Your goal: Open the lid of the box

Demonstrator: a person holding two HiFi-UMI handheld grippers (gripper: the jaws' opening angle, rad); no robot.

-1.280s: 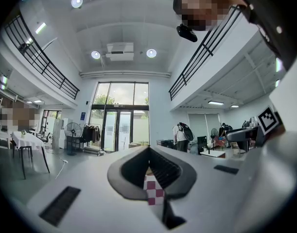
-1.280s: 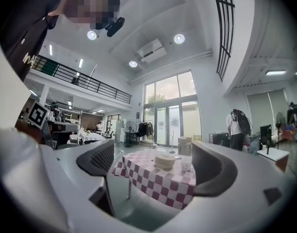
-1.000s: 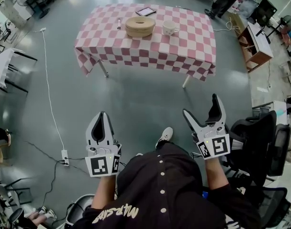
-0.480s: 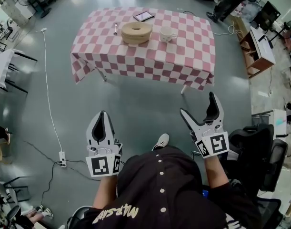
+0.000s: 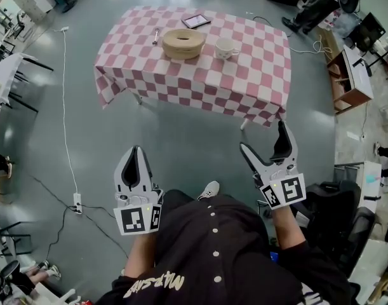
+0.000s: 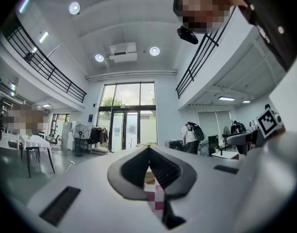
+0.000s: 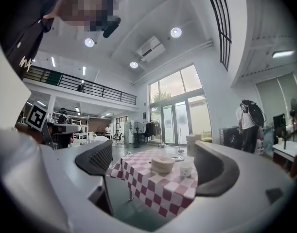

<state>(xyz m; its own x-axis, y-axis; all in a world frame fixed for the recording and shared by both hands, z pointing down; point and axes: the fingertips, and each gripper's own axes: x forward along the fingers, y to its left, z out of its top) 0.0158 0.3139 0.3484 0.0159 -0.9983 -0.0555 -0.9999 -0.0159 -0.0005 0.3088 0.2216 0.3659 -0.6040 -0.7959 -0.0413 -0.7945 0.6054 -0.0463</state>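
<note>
A round, pale wooden box [image 5: 184, 43] with its lid on stands on the far table, which is covered by a red-and-white checked cloth [image 5: 200, 81]. Both grippers are held low over the floor, well short of the table. My left gripper [image 5: 137, 151] is shut with nothing in it. My right gripper [image 5: 264, 137] is open and empty. In the right gripper view the box [image 7: 163, 164] shows between the spread jaws, far off. In the left gripper view the jaws meet, and only a strip of checked cloth [image 6: 155, 198] shows below them.
A white cup [image 5: 226, 47] stands right of the box, a dark tablet [image 5: 196, 21] lies behind it and a spoon [image 5: 155, 37] to its left. A power strip [image 5: 75, 203] and cable lie on the floor at the left. Black office chairs [image 5: 343, 218] stand at my right.
The view has shifted a little towards the table and the chairs at the right have slid back. The right gripper sits slightly higher in the view. Both grippers keep their states.
</note>
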